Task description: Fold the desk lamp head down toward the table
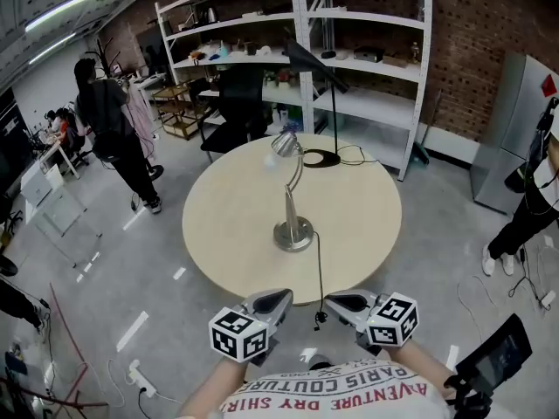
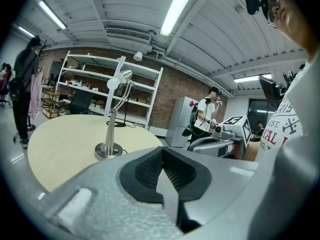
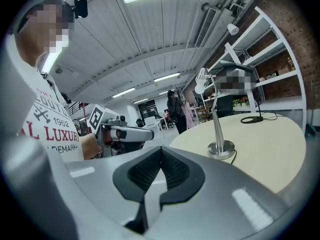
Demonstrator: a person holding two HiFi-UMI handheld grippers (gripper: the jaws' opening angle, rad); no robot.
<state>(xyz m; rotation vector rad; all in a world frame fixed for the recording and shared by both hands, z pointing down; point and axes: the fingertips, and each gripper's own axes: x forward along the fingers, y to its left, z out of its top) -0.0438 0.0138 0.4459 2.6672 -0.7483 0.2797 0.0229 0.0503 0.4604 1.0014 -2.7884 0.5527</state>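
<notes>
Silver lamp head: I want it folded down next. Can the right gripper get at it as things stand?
Probably yes: only bare table lies between the right gripper and the lamp head. The gripper is shut and at the near edge, so it must reach in.

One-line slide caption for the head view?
Silver desk lamp stands unfolded on the round table; left gripper and right gripper, both shut and empty, hover at its near edge.
</notes>
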